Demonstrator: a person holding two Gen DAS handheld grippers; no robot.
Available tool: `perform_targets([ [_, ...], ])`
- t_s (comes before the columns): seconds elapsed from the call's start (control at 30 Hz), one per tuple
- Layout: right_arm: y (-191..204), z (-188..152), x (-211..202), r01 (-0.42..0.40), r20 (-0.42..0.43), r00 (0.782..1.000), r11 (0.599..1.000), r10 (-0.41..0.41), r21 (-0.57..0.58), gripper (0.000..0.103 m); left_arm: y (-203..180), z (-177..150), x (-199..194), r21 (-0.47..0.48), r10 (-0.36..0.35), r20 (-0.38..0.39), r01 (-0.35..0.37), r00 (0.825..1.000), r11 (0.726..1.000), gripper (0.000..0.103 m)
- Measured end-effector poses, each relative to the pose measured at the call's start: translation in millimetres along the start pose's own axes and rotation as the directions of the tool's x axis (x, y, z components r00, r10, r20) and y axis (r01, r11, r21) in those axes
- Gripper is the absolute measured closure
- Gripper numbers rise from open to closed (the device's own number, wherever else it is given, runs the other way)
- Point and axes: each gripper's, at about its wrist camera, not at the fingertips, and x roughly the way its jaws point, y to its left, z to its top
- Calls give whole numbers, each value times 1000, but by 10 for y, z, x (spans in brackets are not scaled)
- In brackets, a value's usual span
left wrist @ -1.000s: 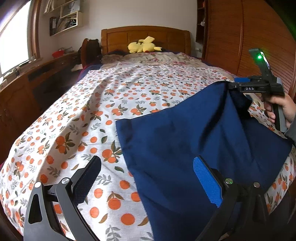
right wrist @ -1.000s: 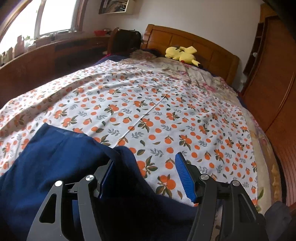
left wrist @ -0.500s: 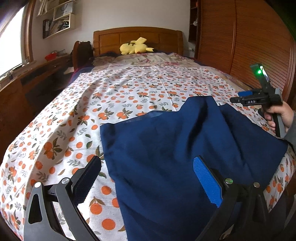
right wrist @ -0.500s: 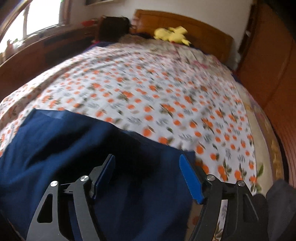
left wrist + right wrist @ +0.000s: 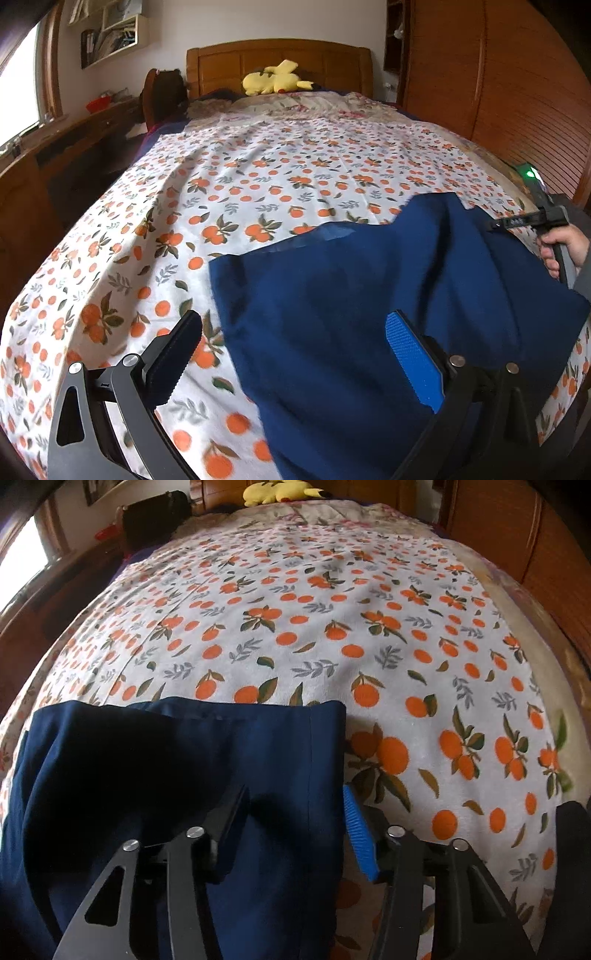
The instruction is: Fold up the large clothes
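The bed (image 5: pixel 229 206) carries a white sheet (image 5: pixel 295 173) printed with oranges and green leaves, spread across most of its surface. At the head end, a beige floral cover (image 5: pixel 295 101) lies bunched below the wooden headboard (image 5: pixel 277 59). A yellow plush toy (image 5: pixel 275 79) rests on this cover, against the headboard — the same toy (image 5: pixel 280 489) appears at the top edge of the right wrist view. A dark chair back (image 5: pixel 162 96) stands beside the bed's head-left corner. Along the left side runs a wooden desk (image 5: pixel 55 147) under a bright window (image 5: pixel 18 85); a red bowl (image 5: pixel 99 104) sits on its far end. A wall shelf (image 5: pixel 110 31) holds books. A slatted wooden wardrobe (image 5: pixel 498 85) lines the right side.
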Motion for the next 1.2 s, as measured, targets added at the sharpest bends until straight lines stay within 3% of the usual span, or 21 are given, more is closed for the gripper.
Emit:
perform_targets([
  [0.1,29,-33,6,7,3,1000,1000,-7,-13,54,160,93,192,2,33,-27,-33,999,999,3],
  [0.17,54,-57,18,18,5,1000,1000,-18,-26,54,287,165,350,-9,46,-48,-46,998,999,10],
  [0.27,64,-67,33,30,12,999,999,-29,-35,54,487,278,624,-44,44,-87,-47,995,998,23],
  [0.37,65,-70,31,37,22,999,999,-36,-39,57,640,329,900,-89,27,-133,-39,991,995,44],
  [0.43,69,-73,23,42,29,999,998,-41,-42,62,717,337,1118,-109,21,-175,-40,984,993,56],
  [0.5,72,-75,4,48,40,998,998,-46,-43,82,759,311,1272,-125,23,-204,-49,979,991,59],
  [0.57,65,-71,-43,58,62,997,997,-55,-48,96,775,284,1347,-130,16,-219,-46,976,990,76],
  [0.6,59,-67,-79,54,78,996,997,-50,-49,99,788,273,1352,-129,15,-216,-44,976,991,90],
  [0.63,42,-64,-131,42,102,994,998,-37,-47,99,794,266,1338,-128,17,-210,-45,978,991,96],
  [0.8,-139,-22,-472,92,233,968,995,-97,31,101,932,364,1083,-145,81,-128,-99,989,984,98],
  [1.0,-243,-41,-508,98,192,975,993,-109,69,98,949,518,806,-150,69,-85,-81,994,985,97],
  [1.03,-236,-58,-550,97,195,975,993,-109,68,96,921,534,754,-146,69,-83,-81,994,986,95],
  [1.1,-222,-106,-657,84,207,974,995,-95,62,73,866,541,657,-140,67,-75,-77,995,987,92],
  [1.2,-134,-220,-919,85,253,963,996,-88,22,70,748,507,410,-109,94,-46,-99,995,989,76],
])
